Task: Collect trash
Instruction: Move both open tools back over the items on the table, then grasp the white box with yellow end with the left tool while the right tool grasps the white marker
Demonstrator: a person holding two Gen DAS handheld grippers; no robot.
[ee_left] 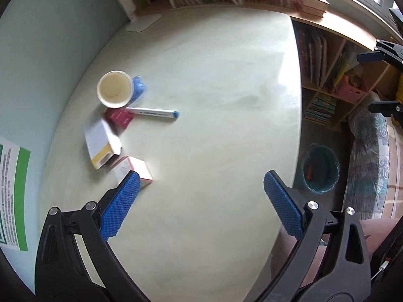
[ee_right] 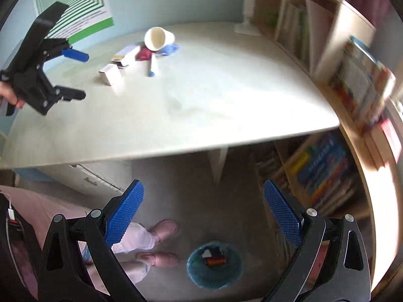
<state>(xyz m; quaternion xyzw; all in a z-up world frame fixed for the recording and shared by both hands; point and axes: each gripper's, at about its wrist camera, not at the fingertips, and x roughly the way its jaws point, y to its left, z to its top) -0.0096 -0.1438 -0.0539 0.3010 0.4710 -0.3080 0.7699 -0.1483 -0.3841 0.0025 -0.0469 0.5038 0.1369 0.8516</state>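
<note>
On the pale table (ee_left: 214, 75) lies a cluster of trash: a tipped paper cup (ee_left: 114, 91), a blue crumpled wrapper (ee_left: 139, 88), a white marker with a blue cap (ee_left: 153, 112), a dark red packet (ee_left: 119, 118), a white and yellow box (ee_left: 102, 143) and a white and red box (ee_left: 138, 167). My left gripper (ee_left: 201, 178) hovers open over the table, its left finger just in front of the white and red box. My right gripper (ee_right: 203, 186) is open and empty, off the table edge above the blue trash bin (ee_right: 214, 264), which holds a red and black item (ee_right: 215, 260).
Bookshelves (ee_right: 327, 171) line the right side beside the bin. A person's feet in pink slippers (ee_right: 163, 226) stand left of the bin. A green striped poster (ee_right: 75, 7) hangs on the far wall. The left gripper (ee_right: 75, 75) shows above the table's left part.
</note>
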